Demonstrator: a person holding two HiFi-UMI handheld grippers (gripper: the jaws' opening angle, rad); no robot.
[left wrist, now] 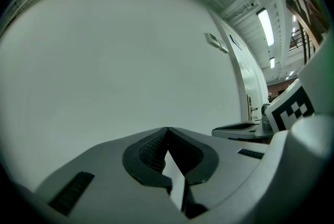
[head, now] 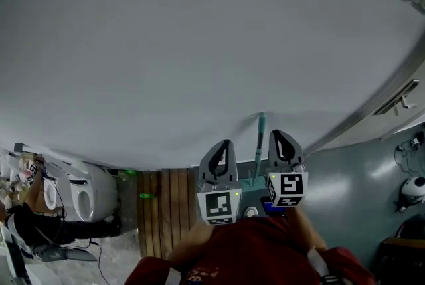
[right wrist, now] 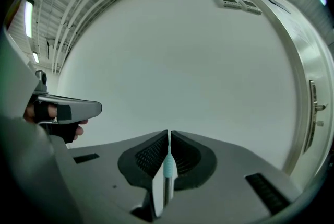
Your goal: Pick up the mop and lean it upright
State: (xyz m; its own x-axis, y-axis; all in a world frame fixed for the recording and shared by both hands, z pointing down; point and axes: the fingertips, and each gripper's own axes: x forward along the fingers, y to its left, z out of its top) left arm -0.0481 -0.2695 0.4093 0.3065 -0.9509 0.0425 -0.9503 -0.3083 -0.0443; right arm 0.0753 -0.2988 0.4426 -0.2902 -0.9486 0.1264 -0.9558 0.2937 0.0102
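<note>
The mop (head: 259, 144) leans upright against the wall (head: 199, 44); the left tongs (head: 226, 144) and right tongs (head: 277, 136) are pinched together, empty; the task looks done, only backing away remaining.

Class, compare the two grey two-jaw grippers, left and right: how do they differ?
The left gripper's jaw tips touch; the right gripper's leave a hairline slit. Past the left gripper's jaws only white wall shows; the teal-tipped mop handle shows through the right's slit. Both are grey, closed and aimed at the wall.
</note>
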